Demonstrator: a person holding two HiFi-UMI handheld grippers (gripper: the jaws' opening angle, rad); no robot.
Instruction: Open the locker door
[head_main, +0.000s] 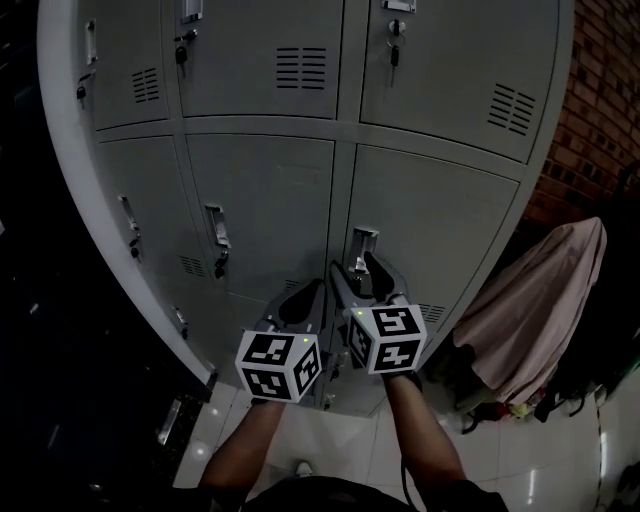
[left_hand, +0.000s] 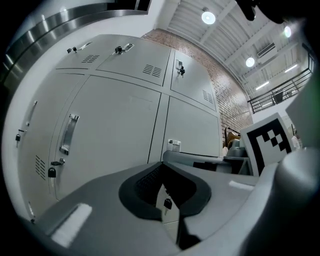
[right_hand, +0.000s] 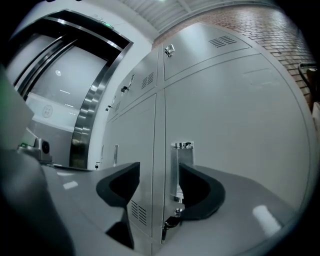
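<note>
Locker door (head_main: 430, 230), lower row, right: shut, contents unseen. Its handle (head_main: 364, 245) stands between the spread, unclamped jaws of the right gripper (head_main: 355, 268). Left gripper (head_main: 305, 300) alongside, jaws together, empty. Neighbouring doors shut. Pink cloth (head_main: 545, 300) draped nearby.

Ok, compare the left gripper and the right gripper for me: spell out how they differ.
The left gripper has its fingers together on nothing; the right gripper has its fingers apart. The right gripper has the locker handle between its fingers, ungripped; the left gripper has no handle between its own. Both point at the lockers.
</note>
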